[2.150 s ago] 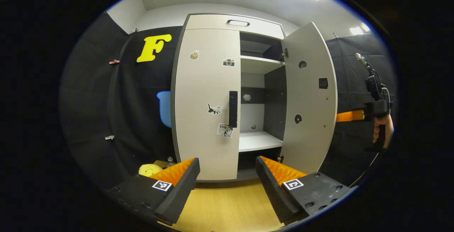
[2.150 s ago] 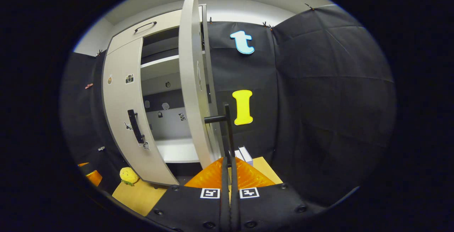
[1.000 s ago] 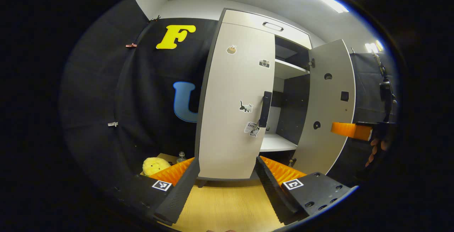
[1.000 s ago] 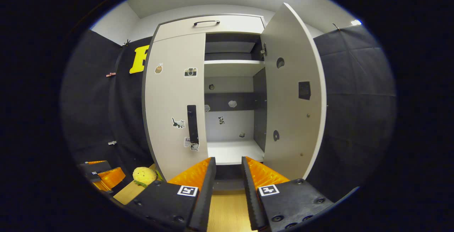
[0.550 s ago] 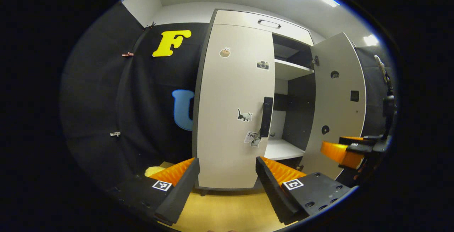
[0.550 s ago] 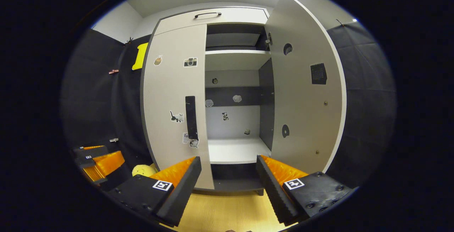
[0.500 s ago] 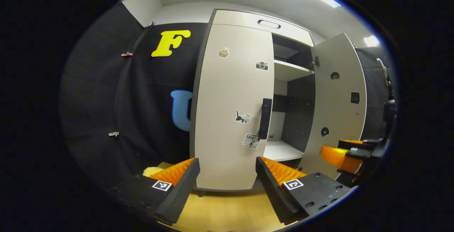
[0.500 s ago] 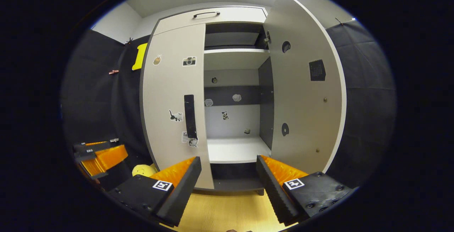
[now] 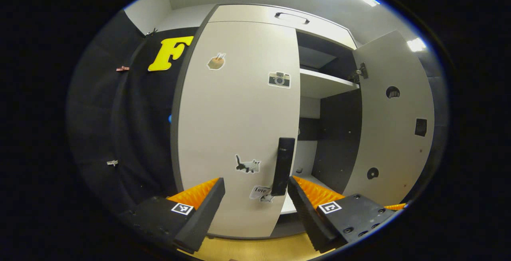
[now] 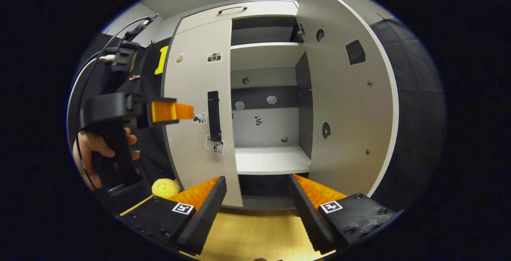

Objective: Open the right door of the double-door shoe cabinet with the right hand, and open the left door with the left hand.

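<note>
Pale grey double-door shoe cabinet [image 10: 263, 9] standing on a light wooden floor [image 10: 247, 239] in front of the black cloth wall. Its right door [image 10: 347, 105], a plain grey panel seen from the inner side, is swung wide open, exposing white shelves [image 10: 271, 159] and a dark inner side wall. Its left door [image 9: 239, 125], a grey panel bearing small stickers, is closed, with a black vertical bar handle [image 9: 282, 166] near its inner edge. In the left gripper view, the left gripper [image 9: 255, 197] is held close to the left door with its fingers spread wide, the handle lying just inside the right-hand finger and not gripped. In the right gripper view, the right gripper [image 10: 257, 197] faces the open compartment, its fingers wide apart and empty; the left gripper, held by a hand [image 10: 94, 147], points at the left door beside the handle. A yellow plush toy [image 10: 164, 188] lies on the floor near the cabinet's left corner.
</note>
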{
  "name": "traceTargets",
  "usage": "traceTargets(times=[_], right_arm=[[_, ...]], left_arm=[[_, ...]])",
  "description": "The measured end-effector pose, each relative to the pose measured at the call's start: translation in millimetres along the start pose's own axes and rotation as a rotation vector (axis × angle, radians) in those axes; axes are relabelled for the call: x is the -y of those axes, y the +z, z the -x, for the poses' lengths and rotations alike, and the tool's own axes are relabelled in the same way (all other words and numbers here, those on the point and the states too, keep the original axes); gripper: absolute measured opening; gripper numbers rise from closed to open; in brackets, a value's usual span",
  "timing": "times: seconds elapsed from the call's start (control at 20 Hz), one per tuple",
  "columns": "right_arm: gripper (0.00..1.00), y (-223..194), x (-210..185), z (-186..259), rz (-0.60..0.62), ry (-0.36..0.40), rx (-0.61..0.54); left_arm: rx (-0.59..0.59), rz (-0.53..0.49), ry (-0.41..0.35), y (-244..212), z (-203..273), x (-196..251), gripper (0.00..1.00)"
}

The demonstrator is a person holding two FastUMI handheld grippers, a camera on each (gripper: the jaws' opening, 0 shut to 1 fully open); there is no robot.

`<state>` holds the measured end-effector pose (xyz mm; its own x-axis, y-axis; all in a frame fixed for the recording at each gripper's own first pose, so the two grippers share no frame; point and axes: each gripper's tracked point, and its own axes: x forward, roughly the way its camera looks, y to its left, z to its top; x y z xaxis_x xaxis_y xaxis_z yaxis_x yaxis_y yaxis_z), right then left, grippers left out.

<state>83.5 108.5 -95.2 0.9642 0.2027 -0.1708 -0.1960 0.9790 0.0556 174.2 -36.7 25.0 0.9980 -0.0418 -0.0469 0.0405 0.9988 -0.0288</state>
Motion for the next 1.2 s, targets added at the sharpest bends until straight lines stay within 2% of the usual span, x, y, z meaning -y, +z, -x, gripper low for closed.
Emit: traceTargets(times=[0.15, 0.25, 0.4, 0.6, 0.85, 1.05, 1.2], right_arm=[[0.99, -9, 0, 2, 0.004, 0.033, -0.015], [0.98, -13, 9, 1, 0.018, 0.03, -0.014], [0.98, -16, 21, -2, -0.011, 0.028, -0.014], [0.99, -23, 29, -9, -0.004, 0.035, -0.028], [0.99, -27, 26, -14, -0.019, 0.07, -0.039], [0.99, -34, 23, -15, -0.006, 0.09, -0.06], [0.99, -42, 17, -11, 0.011, 0.117, -0.082]], left_arm=[[-0.012, -0.015, -0.036, 2, -33, 22, 0.92], [-0.036, -0.015, -0.048, -3, -50, 31, 0.89], [-0.085, -0.009, -0.03, -17, -69, 36, 0.83], [-0.103, -0.029, 0.005, -25, -82, 36, 0.67], [-0.118, -0.015, 0.037, -31, -89, 37, 0.37], [-0.113, -0.063, 0.036, -32, -88, 37, 0.33], [-0.103, -0.042, 0.018, -34, -87, 36, 0.25]])
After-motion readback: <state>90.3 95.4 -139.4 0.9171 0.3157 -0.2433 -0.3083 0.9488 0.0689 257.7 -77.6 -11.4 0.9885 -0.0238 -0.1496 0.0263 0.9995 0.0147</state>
